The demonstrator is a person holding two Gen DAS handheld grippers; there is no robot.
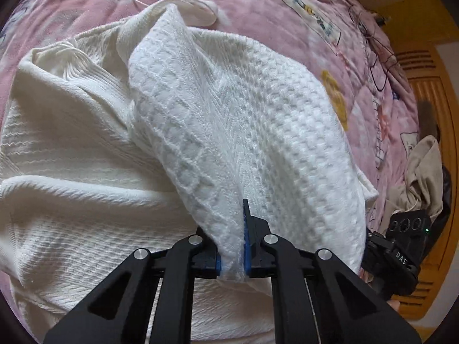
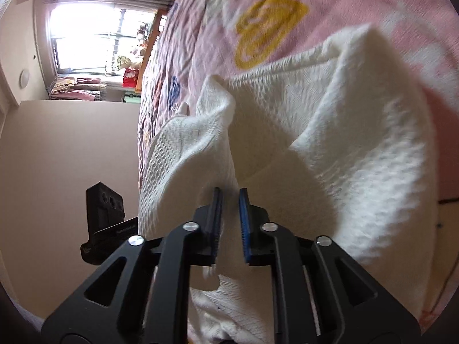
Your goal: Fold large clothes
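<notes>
A large white knit sweater (image 1: 94, 149) lies on a pink quilted bed. My left gripper (image 1: 233, 246) is shut on a lifted fold of the sweater, which rises as a ridge away from the jaws. In the right wrist view my right gripper (image 2: 231, 223) is shut on another edge of the same sweater (image 2: 330, 132), with cloth pinched between the blue pads and held up off the bed. The right gripper's body shows at the right edge of the left wrist view (image 1: 401, 246). A ribbed cuff and fringe (image 1: 186, 3) lie at the far side.
The pink bedspread (image 1: 287, 14) has cartoon prints. Glasses and a cable (image 1: 375, 54) lie at its far right. A beige garment (image 1: 421, 177) sits beside an orange wooden bed frame (image 1: 430, 91). A window (image 2: 100, 37) and wall (image 2: 71, 149) show in the right wrist view.
</notes>
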